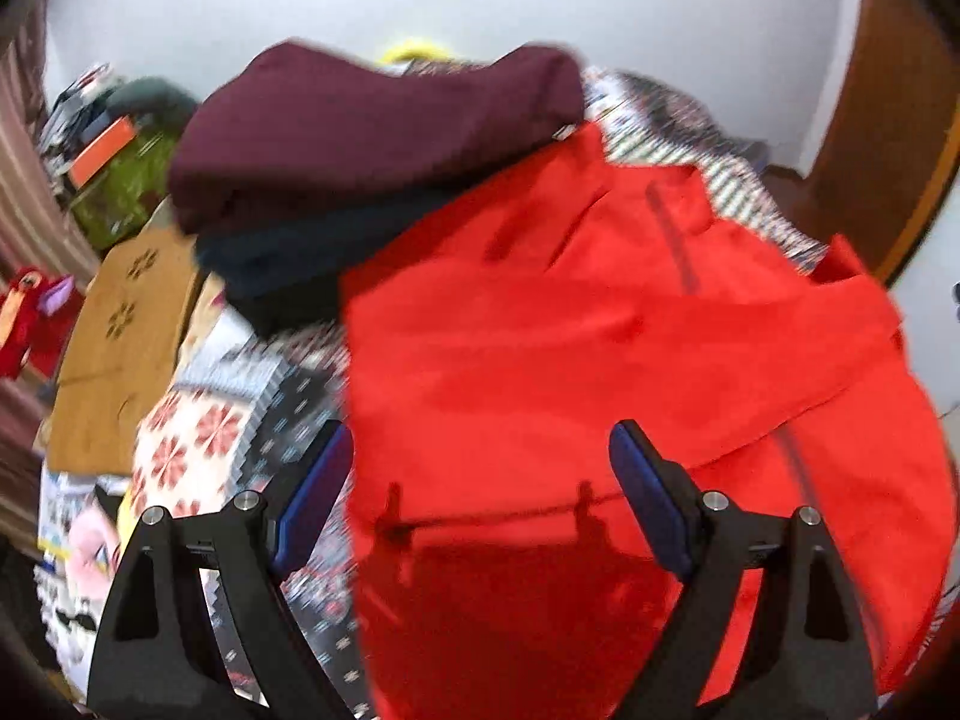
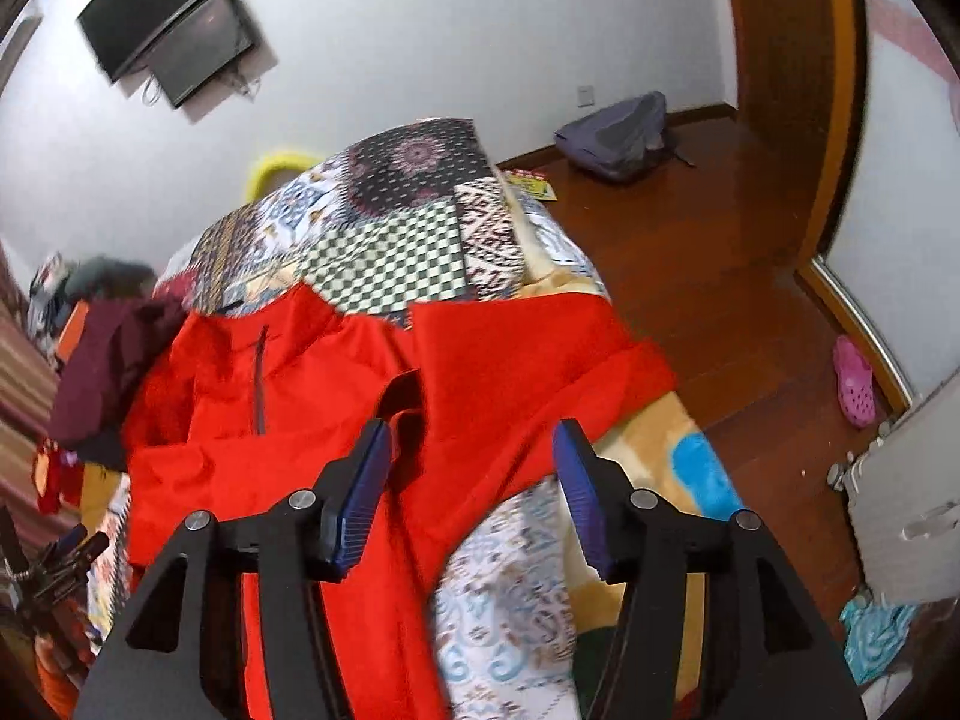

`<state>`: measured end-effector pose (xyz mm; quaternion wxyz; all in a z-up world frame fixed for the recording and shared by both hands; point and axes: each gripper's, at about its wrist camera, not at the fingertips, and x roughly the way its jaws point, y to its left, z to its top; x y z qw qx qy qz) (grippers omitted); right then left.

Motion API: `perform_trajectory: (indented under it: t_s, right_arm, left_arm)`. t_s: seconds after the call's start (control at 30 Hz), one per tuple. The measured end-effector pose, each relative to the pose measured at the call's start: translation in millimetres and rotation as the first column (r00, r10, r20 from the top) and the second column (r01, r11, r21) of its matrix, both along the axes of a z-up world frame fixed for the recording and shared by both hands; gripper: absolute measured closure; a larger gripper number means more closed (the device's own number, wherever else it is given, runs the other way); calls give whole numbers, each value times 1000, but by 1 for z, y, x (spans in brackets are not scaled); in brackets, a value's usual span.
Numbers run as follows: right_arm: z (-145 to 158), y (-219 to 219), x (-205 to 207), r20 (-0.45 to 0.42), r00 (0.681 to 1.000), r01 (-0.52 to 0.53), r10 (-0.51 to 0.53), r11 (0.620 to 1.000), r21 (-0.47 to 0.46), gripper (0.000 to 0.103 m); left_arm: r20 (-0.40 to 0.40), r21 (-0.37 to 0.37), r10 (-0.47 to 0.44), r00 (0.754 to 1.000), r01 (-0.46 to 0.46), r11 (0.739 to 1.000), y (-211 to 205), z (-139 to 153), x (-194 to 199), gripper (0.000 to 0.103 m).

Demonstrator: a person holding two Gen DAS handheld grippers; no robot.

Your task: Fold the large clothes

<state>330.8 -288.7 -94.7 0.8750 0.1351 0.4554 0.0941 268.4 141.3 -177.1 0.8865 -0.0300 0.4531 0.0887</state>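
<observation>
A large red jacket (image 1: 600, 360) lies spread on the patterned bedspread (image 1: 240, 414); it also shows in the right wrist view (image 2: 480, 372), with a dark zip near its left part. My left gripper (image 1: 480, 462) is open and empty, held over the jacket's near left edge. My right gripper (image 2: 474, 456) is open and empty above the jacket's right part, a sleeve running down between its fingers. The frames are blurred.
A stack of folded clothes, maroon on top (image 1: 372, 126) over dark ones, sits on the bed's far left. A brown garment (image 1: 120, 348) lies at the bed's left edge. The wooden floor (image 2: 690, 252) on the right holds a grey bag (image 2: 618, 132) and a pink shoe (image 2: 855, 381).
</observation>
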Motion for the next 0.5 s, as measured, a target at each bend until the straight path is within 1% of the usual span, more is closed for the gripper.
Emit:
perform_trajectory:
  t_s: [0.13,0.23,0.33,0.43,0.5]
  right_arm:
    - [-19,-23,15,-53,998,45,-44,999,7,51]
    - [-38,-37,26,-117,991,78,-71,995,61,51]
    - [-59,-52,40,-193,976,129,-103,983,129,51]
    - [-75,-62,51,-245,960,186,-135,962,202,51]
    - [-81,-65,63,-261,953,214,-154,952,217,51]
  left_arm:
    - [25,-8,-33,999,33,999,-22,9,28,16]
    - [31,-44,-59,998,60,997,-38,8,46,16]
    - [15,-55,-87,996,87,995,-54,0,58,16]
    - [-19,-32,-123,992,122,992,-71,-15,65,16]
    - [-42,-13,-141,989,140,990,-78,-24,67,16]
